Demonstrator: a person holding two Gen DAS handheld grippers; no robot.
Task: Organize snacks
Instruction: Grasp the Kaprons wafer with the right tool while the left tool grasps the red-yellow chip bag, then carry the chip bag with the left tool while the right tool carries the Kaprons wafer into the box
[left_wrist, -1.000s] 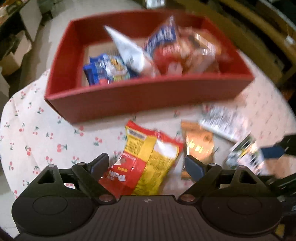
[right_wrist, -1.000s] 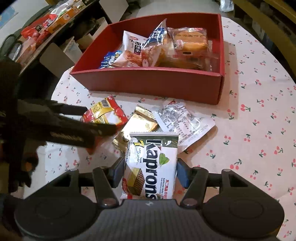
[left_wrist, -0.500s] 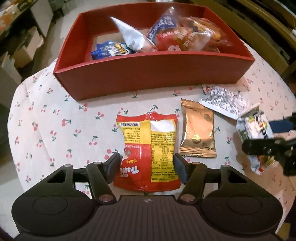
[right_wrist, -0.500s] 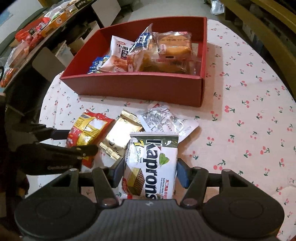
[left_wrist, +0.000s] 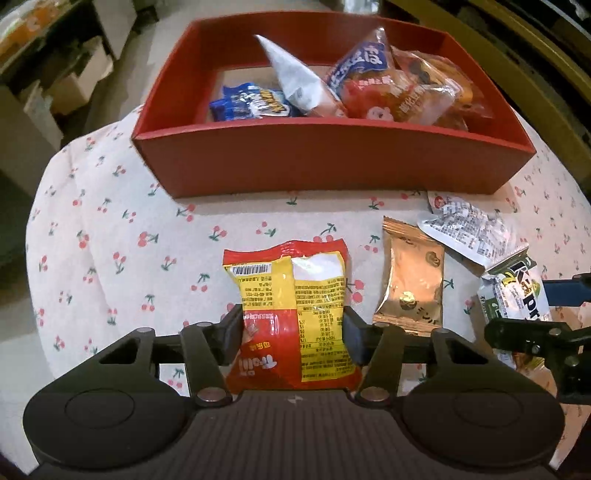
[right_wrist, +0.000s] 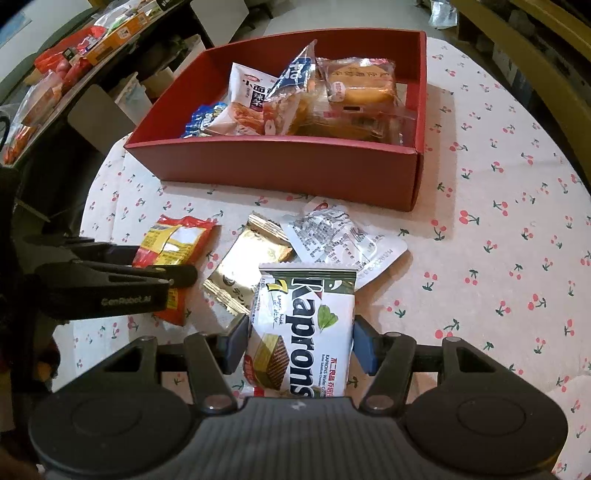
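Red/yellow snack bag (left_wrist: 291, 317), crinkly, flat on cherry cloth (left_wrist: 110, 258); left gripper (left_wrist: 291, 332) jaws just closing, pinching it. Right gripper (right_wrist: 301, 339) clamps Kaprons wafer pack (right_wrist: 303, 328). Gold packet (left_wrist: 410, 284) btwn; red box (left_wrist: 332, 162) behind.

The left third of the red box (left_wrist: 332, 162) lies bare – only a blue packet (left_wrist: 251, 105) low against its floor. Its right half is heaped above the rim with bagged snacks (right_wrist: 332, 99). On the cherry-print cloth (right_wrist: 517, 258), the whole right side of the right wrist view lies open – the lower centre is crowded with loose packets (right_wrist: 332, 236).
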